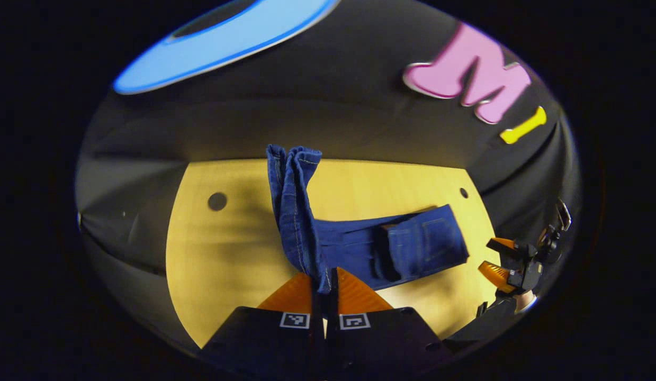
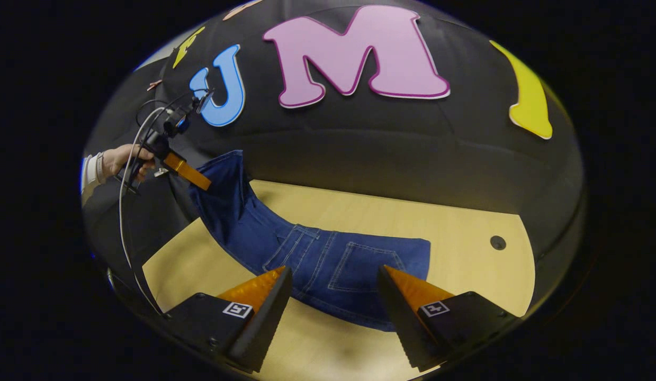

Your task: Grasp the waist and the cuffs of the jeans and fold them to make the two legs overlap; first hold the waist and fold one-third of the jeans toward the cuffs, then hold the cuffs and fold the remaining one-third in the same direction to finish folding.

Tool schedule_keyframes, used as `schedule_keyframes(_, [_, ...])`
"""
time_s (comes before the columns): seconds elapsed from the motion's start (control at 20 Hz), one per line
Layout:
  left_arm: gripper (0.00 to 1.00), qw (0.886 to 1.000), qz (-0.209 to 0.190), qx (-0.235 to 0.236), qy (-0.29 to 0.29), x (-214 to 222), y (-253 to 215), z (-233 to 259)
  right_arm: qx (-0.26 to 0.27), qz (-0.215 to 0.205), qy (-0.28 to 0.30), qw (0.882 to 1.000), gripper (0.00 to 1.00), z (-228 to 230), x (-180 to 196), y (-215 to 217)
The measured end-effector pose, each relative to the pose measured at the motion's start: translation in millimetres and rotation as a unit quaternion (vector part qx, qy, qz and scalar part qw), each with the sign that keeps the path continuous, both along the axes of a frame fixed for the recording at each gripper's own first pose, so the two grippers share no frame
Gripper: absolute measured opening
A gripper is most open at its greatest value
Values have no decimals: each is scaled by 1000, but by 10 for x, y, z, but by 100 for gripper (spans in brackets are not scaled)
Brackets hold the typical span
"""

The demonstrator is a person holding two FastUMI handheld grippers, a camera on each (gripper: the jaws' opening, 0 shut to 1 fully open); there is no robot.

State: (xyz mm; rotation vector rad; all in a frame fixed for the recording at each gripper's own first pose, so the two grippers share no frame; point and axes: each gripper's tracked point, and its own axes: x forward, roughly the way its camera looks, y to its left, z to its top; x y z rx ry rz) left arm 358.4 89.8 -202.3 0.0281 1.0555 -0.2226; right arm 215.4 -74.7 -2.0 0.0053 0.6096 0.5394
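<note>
Dark blue jeans [image 1: 407,246] lie on the yellow wooden table [image 1: 227,254], legs stacked one on the other. My left gripper [image 1: 324,283] is shut on the leg ends, and the cuffs [image 1: 293,159] stand up beyond its fingers. In the right gripper view the left gripper [image 2: 192,174] holds the legs lifted above the table's left end, with a hand behind it. The waist and back pocket [image 2: 359,267] lie flat on the table. My right gripper [image 2: 333,286] hangs open just above the waist part, touching nothing. It also appears at the table's right end [image 1: 500,259].
The table has a round hole near each end [image 1: 217,201] [image 2: 497,242]. Black cloth walls surround the table closely on all sides. A white cable [image 2: 127,211] hangs from the left gripper down past the table's left edge.
</note>
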Motion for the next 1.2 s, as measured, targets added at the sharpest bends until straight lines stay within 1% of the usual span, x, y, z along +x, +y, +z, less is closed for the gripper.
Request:
schedule_keyframes(0.2, [6, 996, -83, -12, -12, 9, -1108, 61, -4, -27, -17, 999, 99, 204, -143, -397])
schedule_keyframes(0.3, [6, 994, -109, -12, -4, 6, -1544, -133, -7, -44, -24, 999, 99, 298, -211, -632])
schedule_keyframes(0.45, [6, 990, -138, 4, 15, -41, -2003, -451, -7, -78, -37, 996, 98, 456, -292, -1020])
schedule_keyframes(0.55, [6, 987, -159, 17, 31, -55, -2207, -767, -9, -102, -41, 994, 98, 509, -358, -1284])
schedule_keyframes(0.7, [6, 983, -170, 37, 62, -76, -2456, -1272, -16, -132, -36, 990, 98, 482, -527, -1646])
schedule_keyframes(0.85, [6, 977, -185, 79, 70, -131, -2614, -1698, -21, -154, -31, 987, 98, 465, -652, -1881])
schedule_keyframes(0.95, [7, 973, -194, 110, 63, -143, -2632, -1981, -24, -161, -24, 986, 98, 408, -724, -1961])
schedule_keyframes(1.0, [10, 971, -197, 116, 63, -162, -2654, -2099, -26, -162, -21, 986, 98, 398, -738, -1973])
schedule_keyframes(1.05, [13, 971, -198, 110, 71, -225, -2716, -2213, -28, -162, -19, 986, 98, 385, -749, -1981])
schedule_keyframes(1.15, [54, 975, -184, 84, 88, -363, -2839, -2382, -28, -160, -16, 987, 99, 414, -755, -1967])
schedule_keyframes(1.2, [75, 978, -178, 79, 72, -335, -2871, -2395, -26, -158, -17, 987, 100, 445, -750, -1938])
